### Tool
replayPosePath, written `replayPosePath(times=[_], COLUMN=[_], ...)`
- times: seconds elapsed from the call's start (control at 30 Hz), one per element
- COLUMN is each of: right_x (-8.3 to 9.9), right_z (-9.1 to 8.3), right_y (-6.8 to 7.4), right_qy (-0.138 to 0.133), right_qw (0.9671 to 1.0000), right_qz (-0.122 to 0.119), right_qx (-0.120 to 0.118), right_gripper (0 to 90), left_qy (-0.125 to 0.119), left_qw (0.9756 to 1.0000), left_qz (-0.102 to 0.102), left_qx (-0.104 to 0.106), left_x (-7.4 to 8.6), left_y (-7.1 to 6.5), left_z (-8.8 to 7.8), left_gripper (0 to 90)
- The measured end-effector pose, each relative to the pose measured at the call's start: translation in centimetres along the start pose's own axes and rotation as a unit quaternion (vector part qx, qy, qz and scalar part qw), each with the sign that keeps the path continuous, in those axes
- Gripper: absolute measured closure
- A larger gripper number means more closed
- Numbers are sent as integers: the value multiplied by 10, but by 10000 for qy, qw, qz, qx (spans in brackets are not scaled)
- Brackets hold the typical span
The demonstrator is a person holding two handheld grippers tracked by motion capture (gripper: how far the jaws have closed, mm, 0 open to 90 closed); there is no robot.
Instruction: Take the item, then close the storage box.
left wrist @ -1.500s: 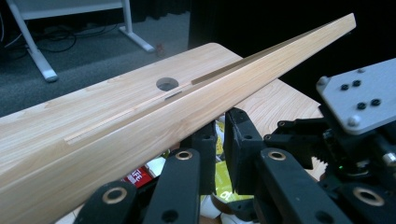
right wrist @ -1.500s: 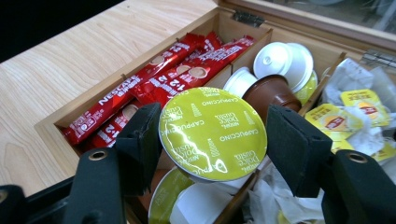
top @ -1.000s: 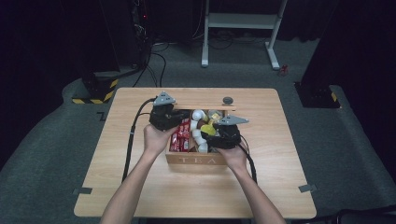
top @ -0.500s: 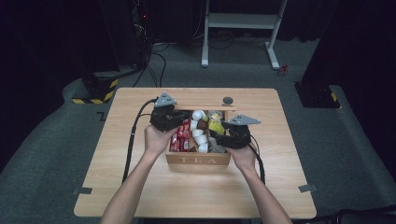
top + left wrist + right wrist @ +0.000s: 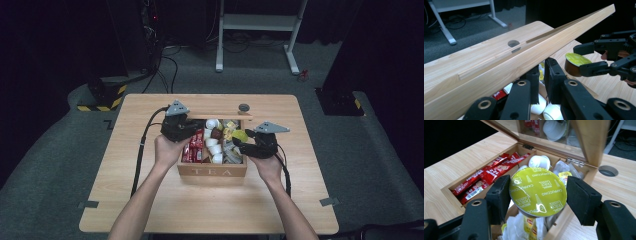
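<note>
A wooden tea box (image 5: 212, 172) is being worked on at the middle of a light wooden table (image 5: 150, 200), seen from above. Its hinged lid (image 5: 529, 53) is being held up at the far side by the left gripper (image 5: 181, 128), whose jaws are clamped on the lid's edge in the left gripper view.

A coffee capsule (image 5: 538, 192) with a yellow-green foil top printed "Cappuccino" is being gripped between the jaws of the right gripper (image 5: 250, 146). In the right gripper view the capsule is being held by its sides, foil facing the camera, just above the near right corner of the open box.

Inside the box, red sachets (image 5: 489, 175) are lying in the left compartment, white capsules (image 5: 539, 162) in the middle one, and paper tea bags (image 5: 529, 225) directly beneath the held capsule.

The box opening is lying below and just beyond the capsule, on the right hand's side, so the right gripper is judged the nearer tool. Whether the capsule is being put in or taken out cannot be told.
</note>
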State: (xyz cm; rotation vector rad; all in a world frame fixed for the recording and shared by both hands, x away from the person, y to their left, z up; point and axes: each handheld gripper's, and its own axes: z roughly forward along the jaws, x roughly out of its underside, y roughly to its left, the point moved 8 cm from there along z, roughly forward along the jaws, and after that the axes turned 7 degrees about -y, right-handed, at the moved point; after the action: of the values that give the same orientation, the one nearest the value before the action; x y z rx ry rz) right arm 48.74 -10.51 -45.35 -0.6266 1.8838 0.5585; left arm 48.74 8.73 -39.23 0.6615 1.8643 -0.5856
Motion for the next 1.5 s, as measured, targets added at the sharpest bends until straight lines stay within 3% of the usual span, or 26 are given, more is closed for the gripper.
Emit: replayPosePath(times=[0.6, 1.0, 1.37, 1.5], right_x=[5, 9, 22, 25], right_z=[-27, -39, -46, -48], right_y=[-35, -55, -76, -81], right_qy=[-6, -41, 3, 22], right_qw=[9990, 9981, 9955, 9952], right_qz=[168, 236, 503, 496], right_qx=[403, 576, 804, 847], right_gripper=[381, 381, 382, 382], left_qy=[-31, -24, -38, -40], left_qw=[10000, 10000, 9999, 9999], left_qz=[-13, 41, 59, 46], left_qx=[92, 72, 103, 103], left_x=[0, 2, 4, 4], left_y=[0, -1, -2, -2], left_z=[0, 0, -1, -1], left_gripper=[822, 822, 828, 830])
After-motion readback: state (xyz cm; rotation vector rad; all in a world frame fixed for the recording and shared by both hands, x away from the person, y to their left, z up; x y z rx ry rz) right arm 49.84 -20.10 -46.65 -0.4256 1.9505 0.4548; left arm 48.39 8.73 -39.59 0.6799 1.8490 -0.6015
